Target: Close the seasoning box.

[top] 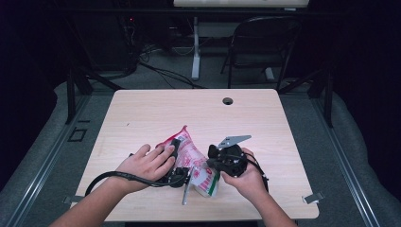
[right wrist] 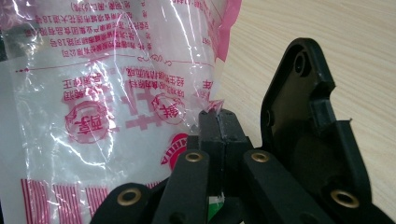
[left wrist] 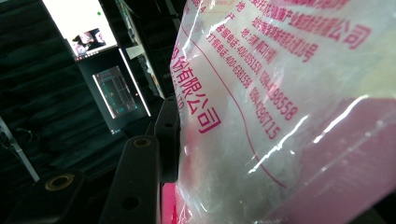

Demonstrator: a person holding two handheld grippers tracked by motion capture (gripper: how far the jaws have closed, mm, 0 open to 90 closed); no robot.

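Observation:
A clear plastic bag (top: 191,153) with pink print and pink edges lies near the front middle of the wooden table (top: 156,109); one corner stands up. My left gripper (top: 177,145) grips it from the left. In the left gripper view the bag (left wrist: 289,116) drapes over one black jaw and hides the other, so this gripper (left wrist: 173,119) looks shut on it. My right gripper (top: 211,158) meets the bag from the right. In the right gripper view its jaws (right wrist: 217,120) are pressed together on a small fold of the bag's (right wrist: 107,84) edge.
A round cable hole (top: 228,100) sits at the table's far edge. Behind the table stand a folding chair (top: 265,42) and a white desk leg (top: 195,47). The far half of the tabletop is bare wood. A lit screen (left wrist: 79,23) shows in the left gripper view.

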